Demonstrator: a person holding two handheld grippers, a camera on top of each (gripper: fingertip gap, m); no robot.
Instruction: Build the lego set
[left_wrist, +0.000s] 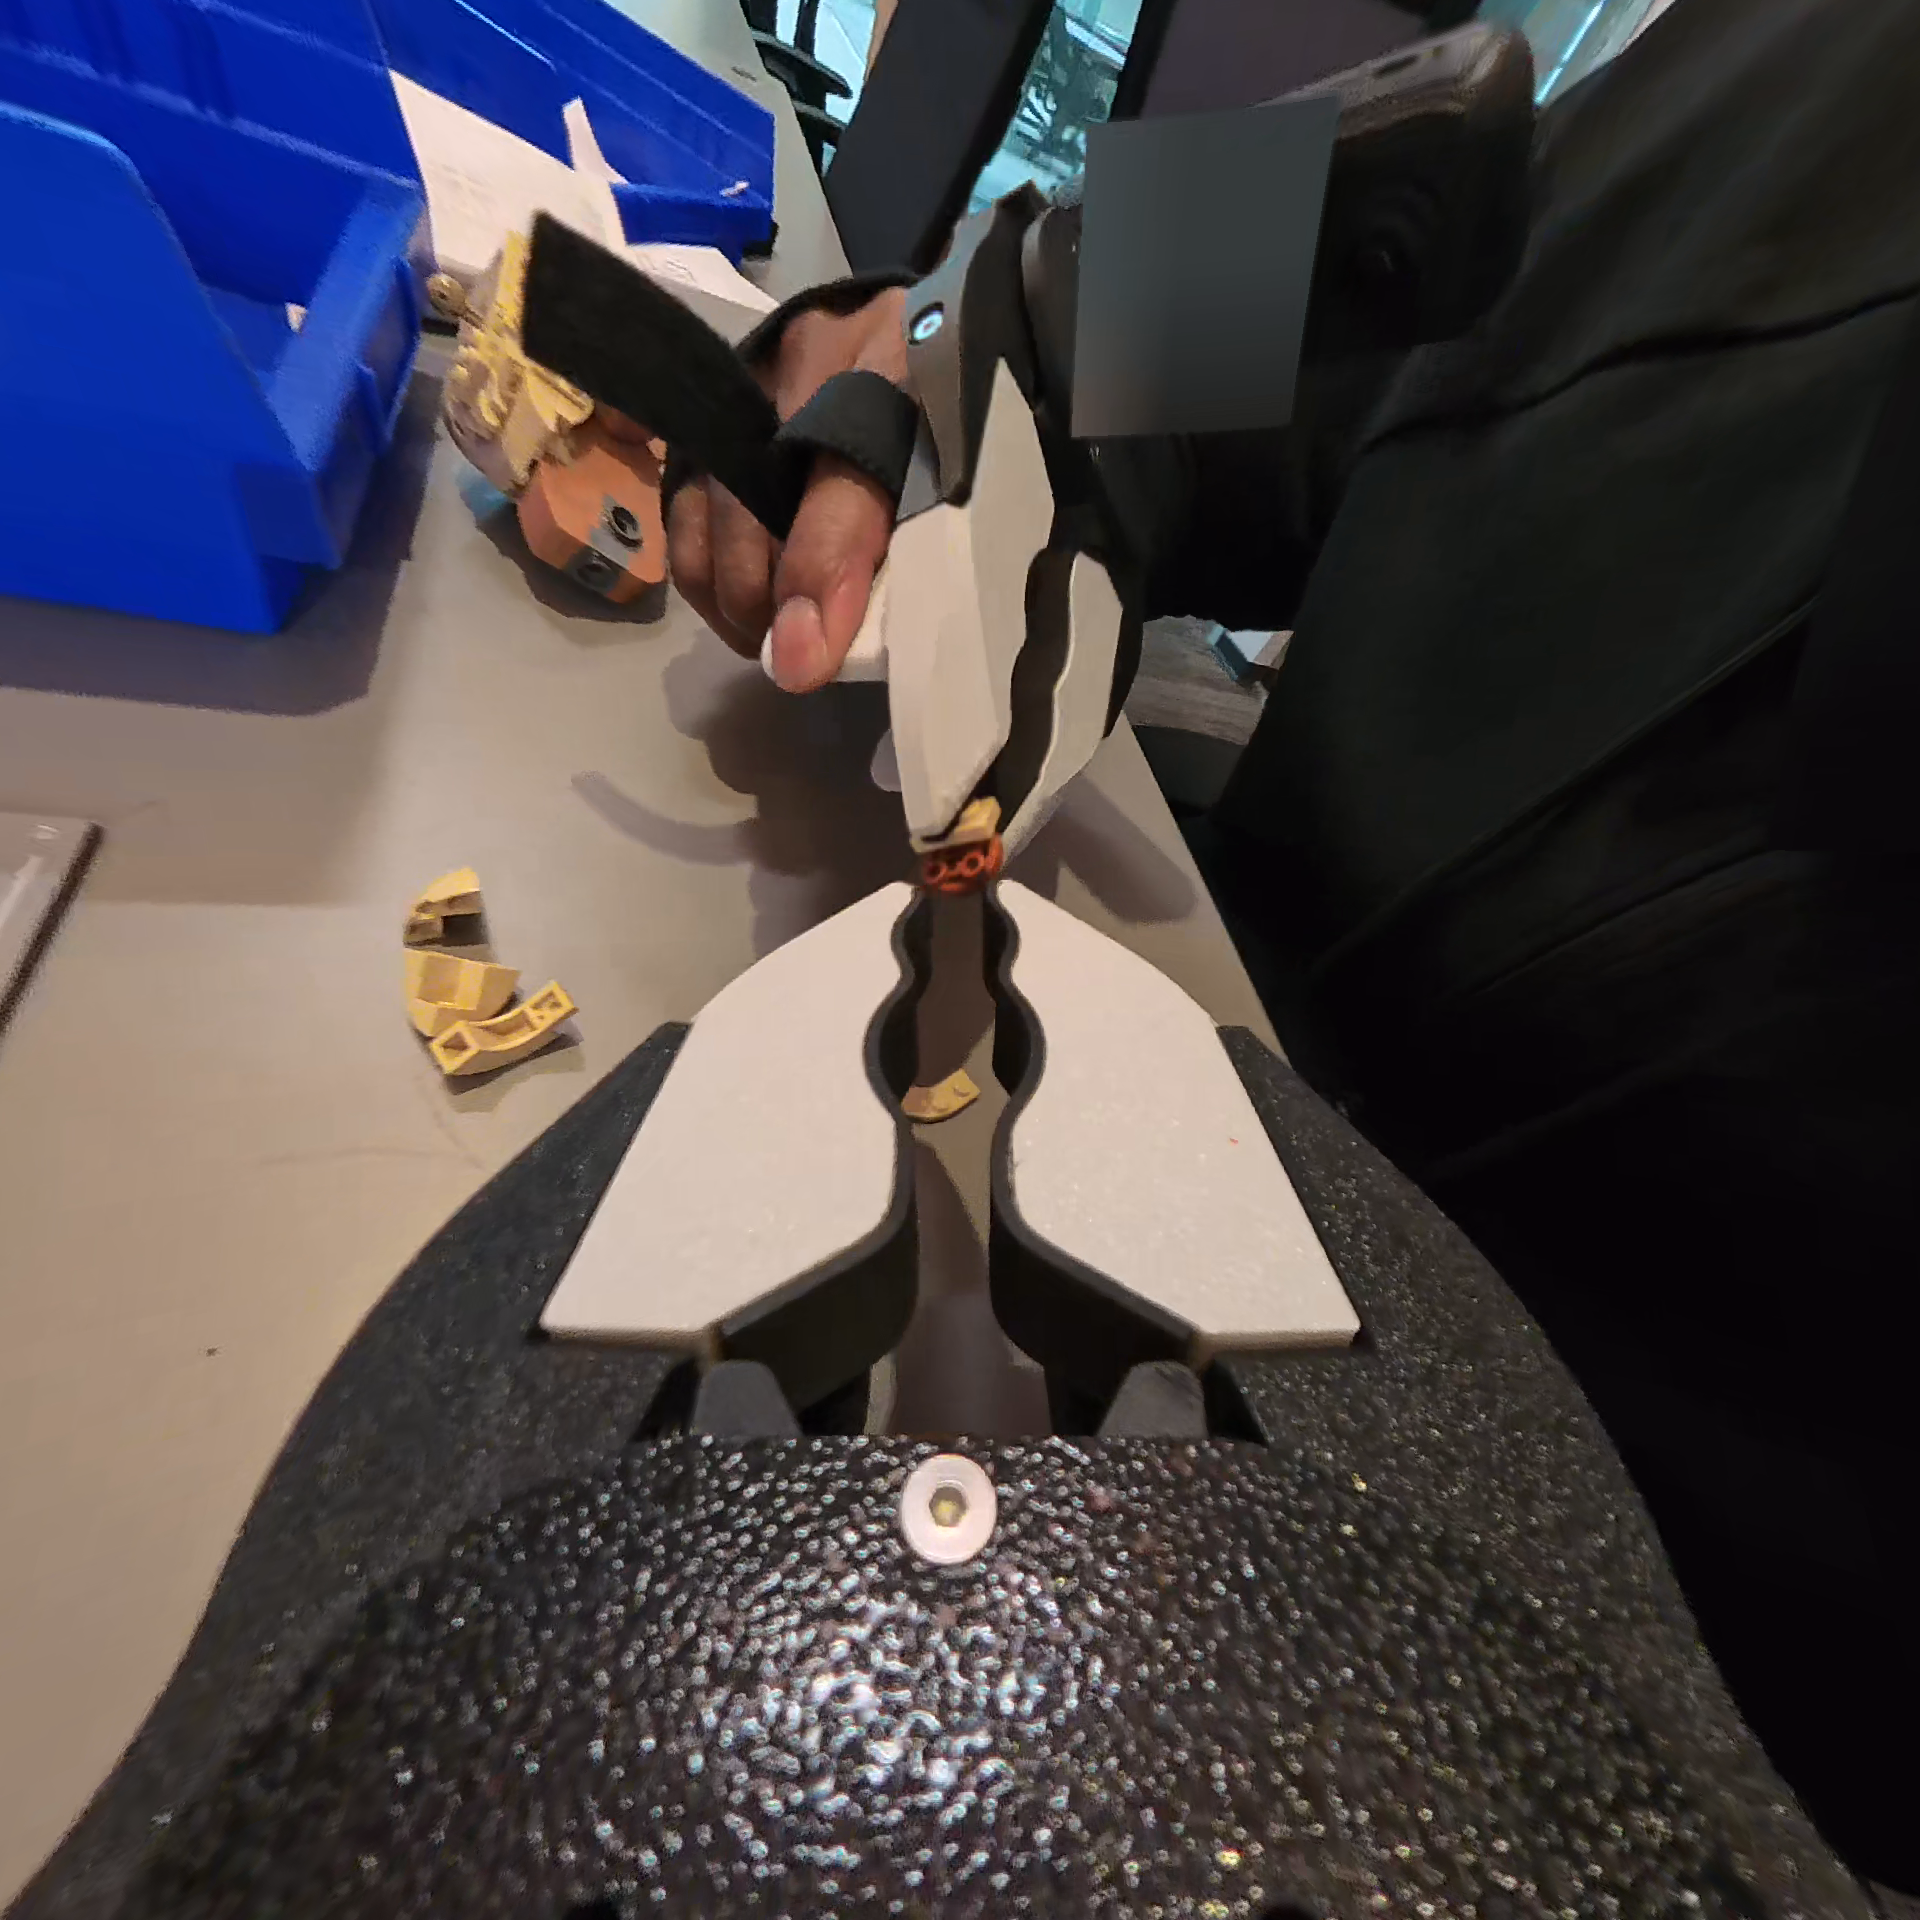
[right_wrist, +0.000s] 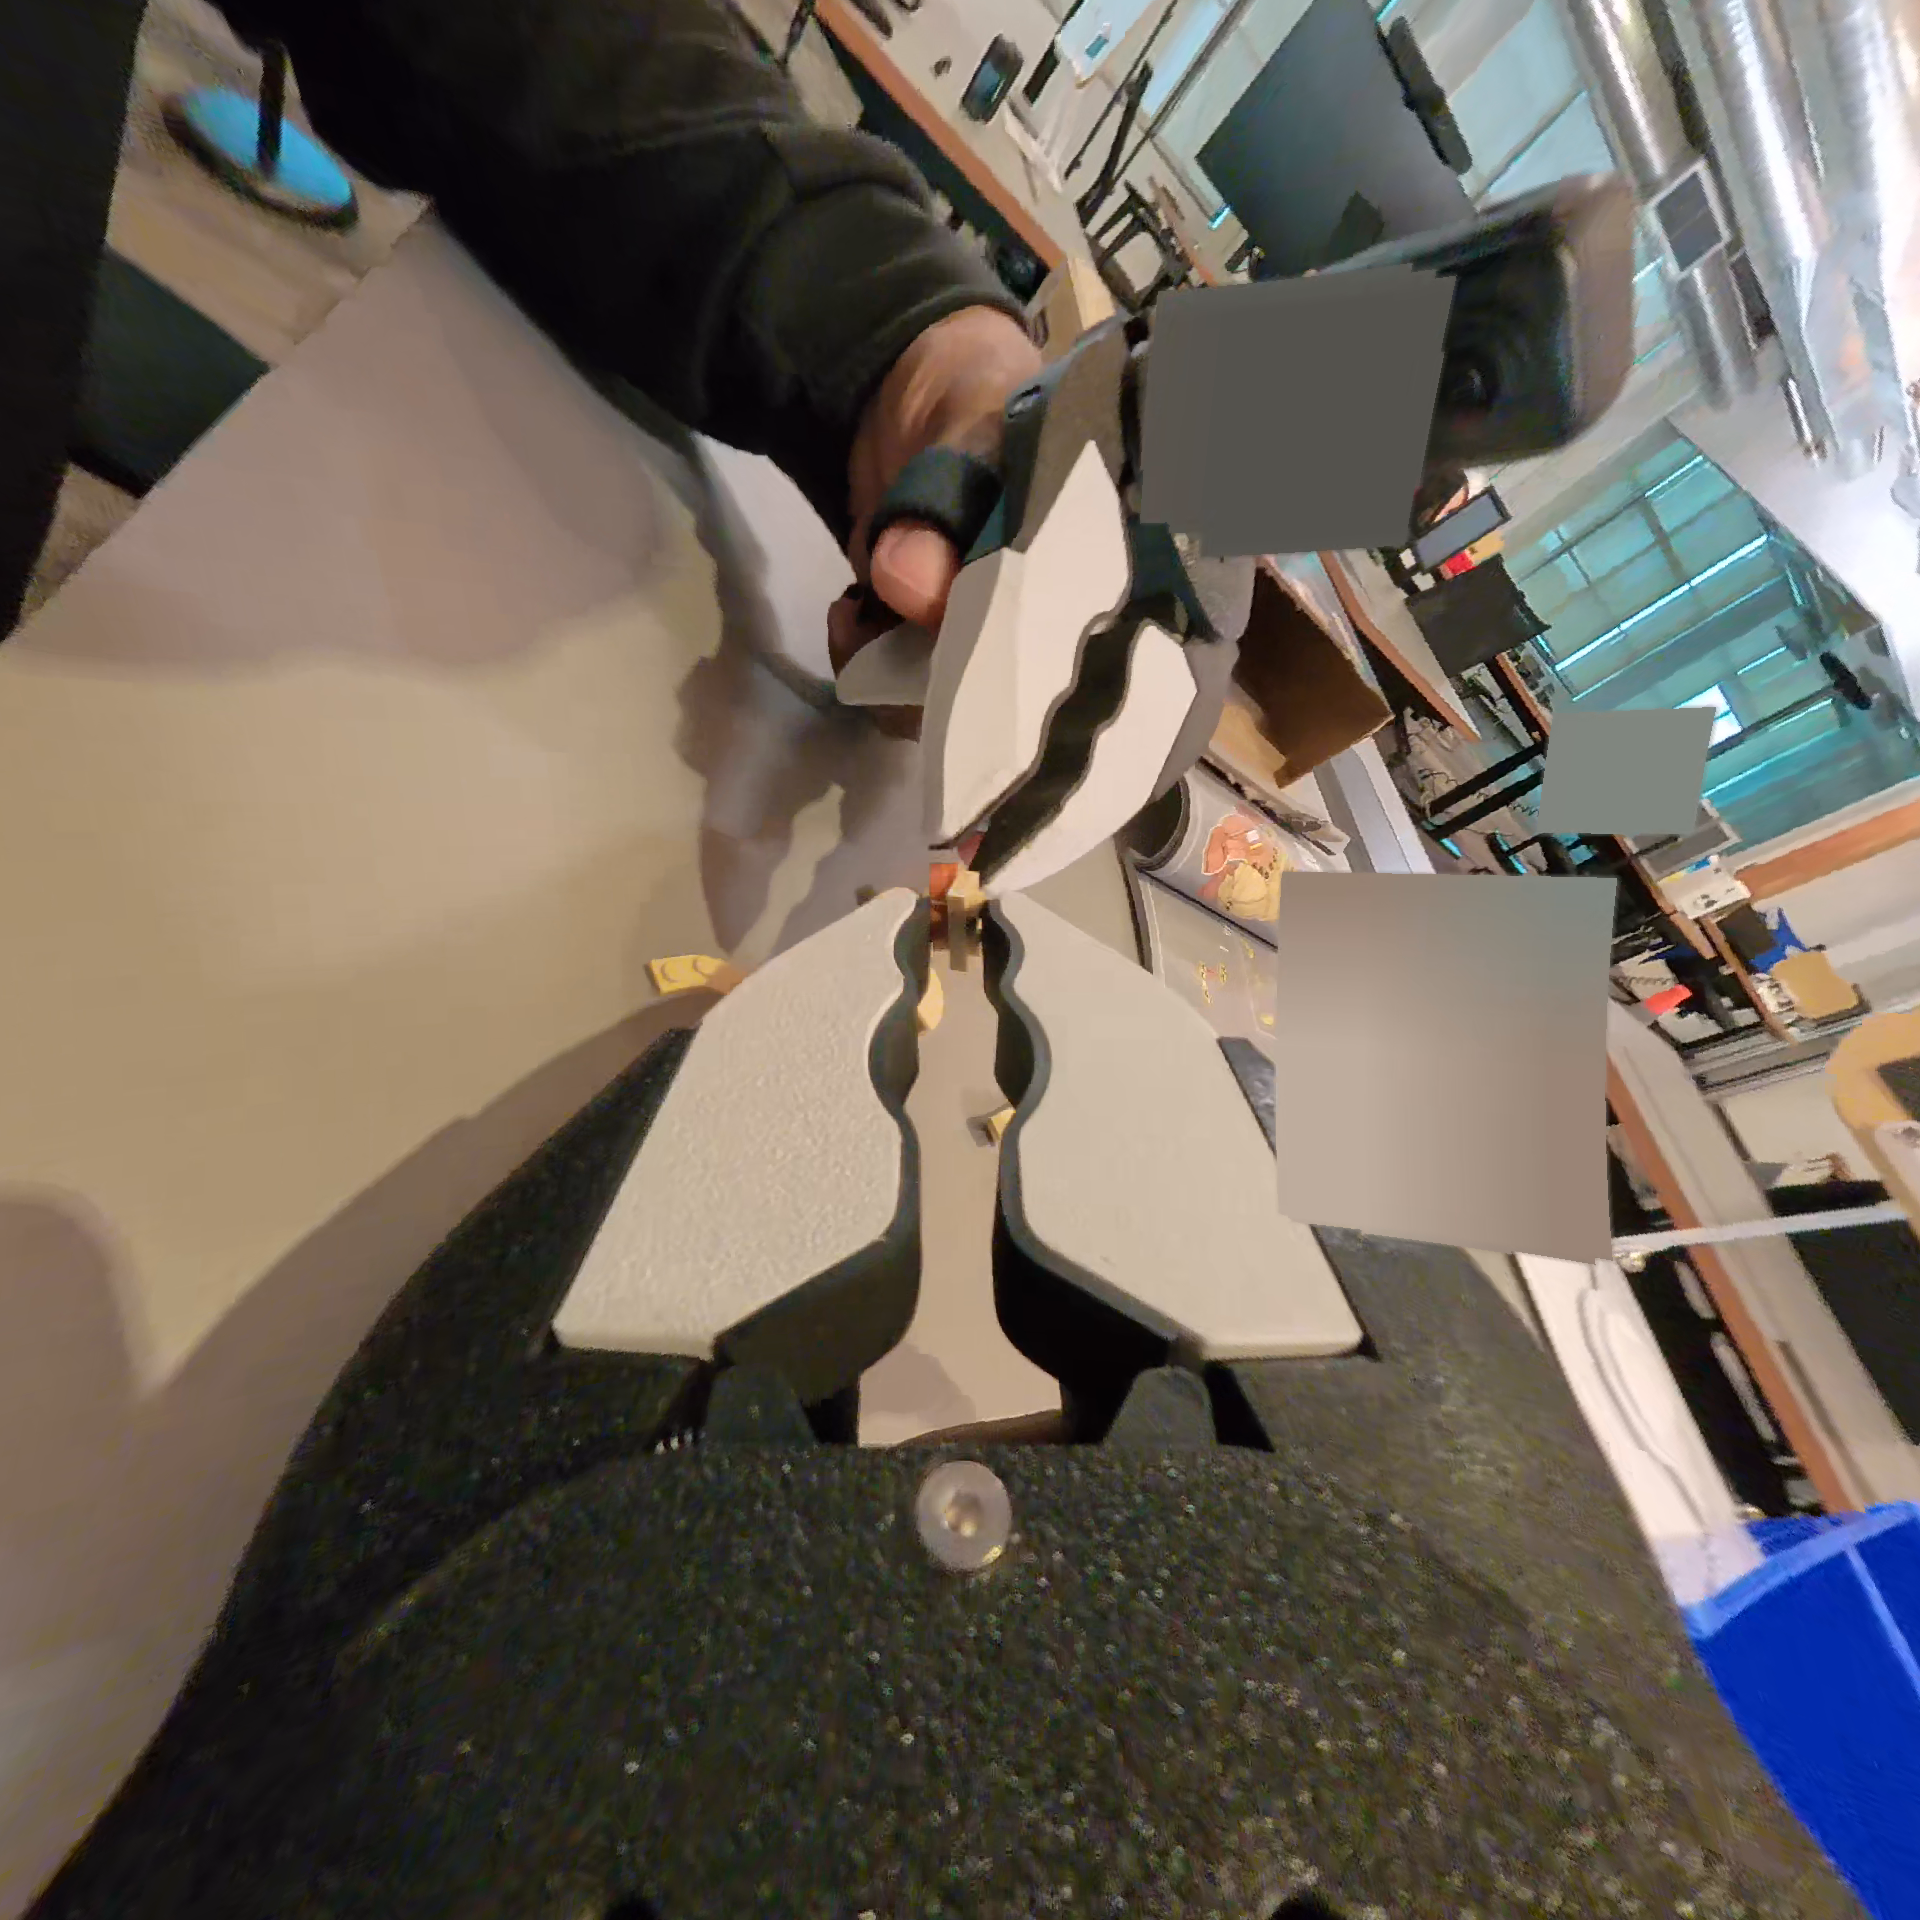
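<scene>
Hard plastic, small and light, is judged slippery: an orange round piece (left_wrist: 958, 864) is pinched at the left gripper (left_wrist: 956, 883) tips, above the table (left_wrist: 260, 1195). Touching it, a tan plate (left_wrist: 981, 821) is clamped edgewise by the right gripper (right_wrist: 954, 914).

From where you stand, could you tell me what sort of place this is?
Probably a workshop or lab: blue plastic storage bins stand on a grey worktable with loose tan toy bricks, and further desks with a dark monitor lie behind.
</scene>
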